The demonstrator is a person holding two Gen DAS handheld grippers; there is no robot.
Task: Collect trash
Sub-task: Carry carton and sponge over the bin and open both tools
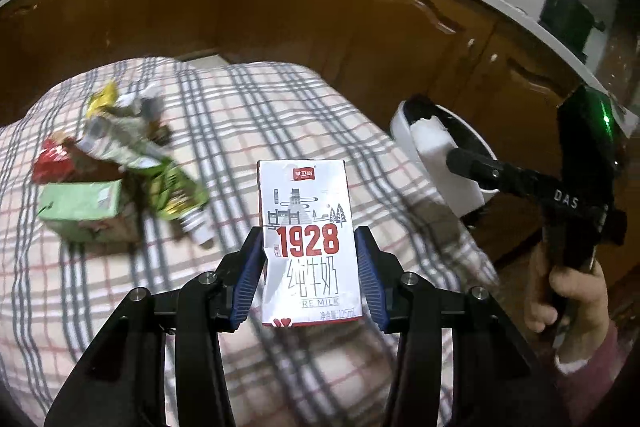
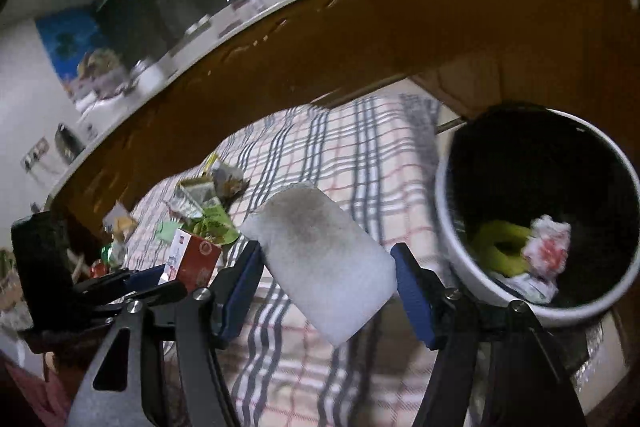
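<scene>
I am holding a milk carton [image 1: 310, 243] pinched upright in the left gripper [image 1: 310, 267], frame centre, while the right gripper [image 2: 326, 263] is pinching a white sponge [image 2: 320, 259]. The bin [image 2: 448, 227] is sitting at that view's right edge, so I judge the next move is carrying the sponge over its rim and spreading the fingers.

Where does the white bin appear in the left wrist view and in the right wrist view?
Left wrist view: the white bin is at the right of centre, beyond the checked cloth, partly hidden by the right gripper and its white block.
Right wrist view: the bin is at the right edge, its opening towards the camera, trash inside.
Shared landmark: the checked cloth.
</scene>
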